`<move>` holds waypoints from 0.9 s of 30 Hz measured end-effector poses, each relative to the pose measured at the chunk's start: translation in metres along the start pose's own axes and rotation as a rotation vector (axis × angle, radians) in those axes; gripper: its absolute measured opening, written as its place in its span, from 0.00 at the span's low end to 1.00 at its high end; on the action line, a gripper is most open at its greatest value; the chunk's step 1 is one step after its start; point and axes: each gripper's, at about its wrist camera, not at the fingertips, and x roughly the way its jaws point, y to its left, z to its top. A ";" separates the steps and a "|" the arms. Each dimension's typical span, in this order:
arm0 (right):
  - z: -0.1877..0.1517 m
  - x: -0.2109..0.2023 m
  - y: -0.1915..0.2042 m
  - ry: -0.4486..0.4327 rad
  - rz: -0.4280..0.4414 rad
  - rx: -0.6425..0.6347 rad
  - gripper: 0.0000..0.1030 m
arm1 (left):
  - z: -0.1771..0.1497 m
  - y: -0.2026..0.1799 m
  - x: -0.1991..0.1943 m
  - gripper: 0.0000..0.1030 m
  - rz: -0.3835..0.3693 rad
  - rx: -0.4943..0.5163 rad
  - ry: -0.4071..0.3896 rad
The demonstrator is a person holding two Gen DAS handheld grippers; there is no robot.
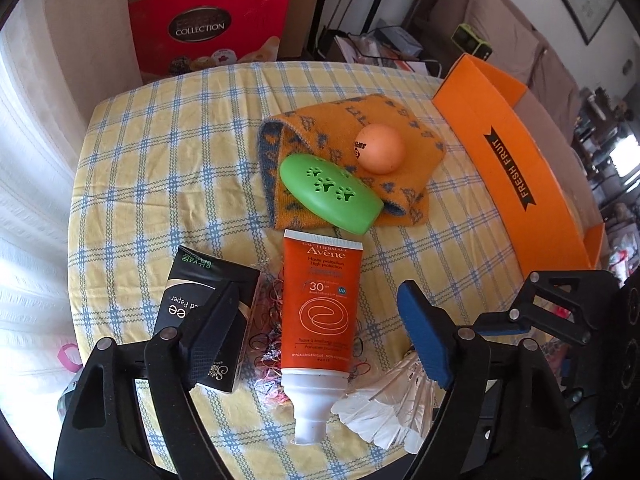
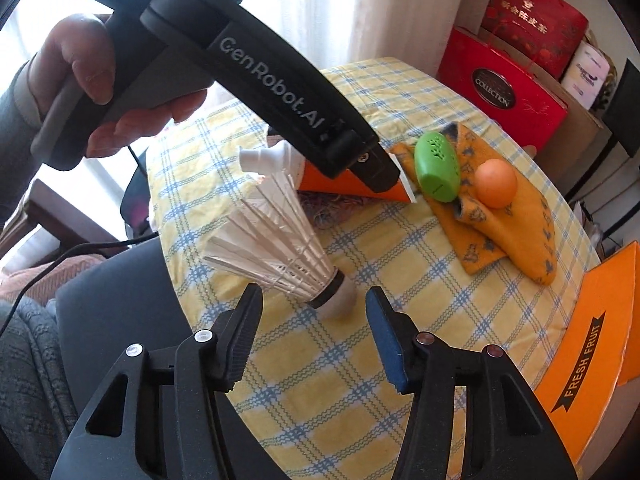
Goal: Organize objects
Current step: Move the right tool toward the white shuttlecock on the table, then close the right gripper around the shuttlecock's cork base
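Your right gripper [image 2: 312, 316]: jaws part open, straddling shuttlecock [image 2: 280, 252] cork near tabletop [image 2: 320, 400] edge, pads not touching. Your left gripper [image 1: 316, 320]: wide open over sunscreen tube [image 1: 320, 304], holding nothing. Hair ties [image 1: 264, 344] beneath; black box [image 1: 204, 312] beside.

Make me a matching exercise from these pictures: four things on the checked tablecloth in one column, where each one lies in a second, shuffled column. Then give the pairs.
Things
1. white feather shuttlecock
2. orange plastic ball
3. orange sunscreen tube with white cap
4. green oval plastic case with paw-print holes

Places
A. on top of the orange-and-blue knitted cloth
B. cork end just ahead of the right tongs
C. lying over a heap of small hair elastics
D. resting on the knitted cloth's near edge, next to the tube's flat end

Pairs: 1-B, 2-A, 3-C, 4-D
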 end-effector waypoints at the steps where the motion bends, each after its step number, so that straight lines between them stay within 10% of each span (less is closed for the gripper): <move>1: -0.001 0.001 0.002 0.003 0.010 -0.011 0.53 | 0.000 0.000 -0.001 0.75 -0.004 -0.002 0.000; 20: 0.006 0.023 0.020 0.011 -0.081 -0.218 0.55 | -0.006 0.014 -0.009 0.74 -0.076 -0.067 -0.006; 27: 0.005 0.023 0.015 0.020 -0.026 -0.168 0.35 | -0.009 0.018 -0.012 0.74 -0.080 -0.084 -0.013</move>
